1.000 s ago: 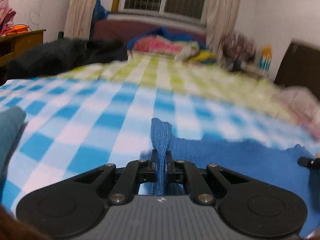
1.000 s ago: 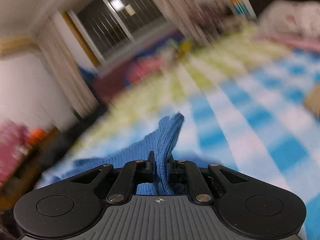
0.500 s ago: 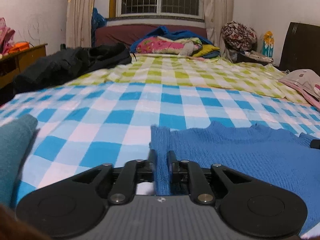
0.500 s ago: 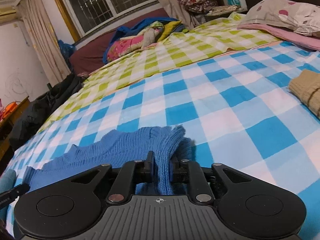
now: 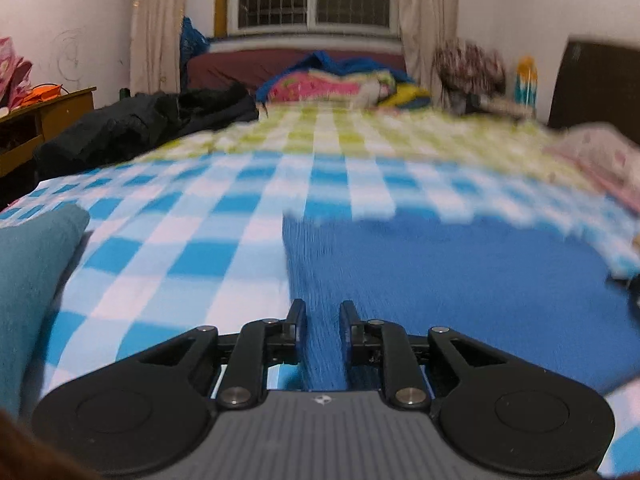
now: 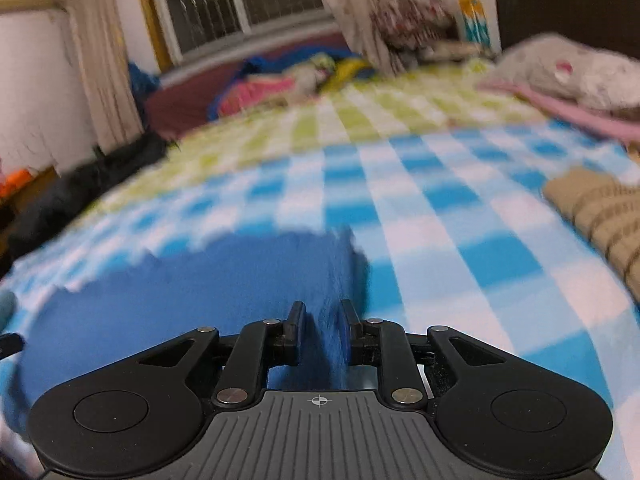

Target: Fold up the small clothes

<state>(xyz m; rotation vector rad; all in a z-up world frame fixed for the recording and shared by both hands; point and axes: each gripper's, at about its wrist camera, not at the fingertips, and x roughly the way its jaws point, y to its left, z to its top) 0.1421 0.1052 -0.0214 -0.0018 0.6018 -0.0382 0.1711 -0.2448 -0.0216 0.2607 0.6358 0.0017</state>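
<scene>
A blue knit sweater (image 5: 460,280) lies spread flat on the blue-and-white checked bedspread (image 5: 180,248). My left gripper (image 5: 323,312) sits low over the sweater's left edge. Its jaws are opening, and the knit shows in the gap without the pads pressing on it. In the right wrist view my right gripper (image 6: 323,312) is at the right edge of the sweater (image 6: 200,288). Its jaws are opening too, with a loose ridge of blue knit between them. Both views are blurred by motion.
A folded teal garment (image 5: 32,280) lies at the left of the bed. A tan knit piece (image 6: 600,216) lies at the right. Black clothes (image 5: 140,128) are heaped at the far left, with a pillow (image 6: 580,68) far right and bedding under the window.
Both grippers went from shut on raised edges of the sweater to jaws apart. The sweater came down and now lies flat on the bed, and both grippers drew back over it.
</scene>
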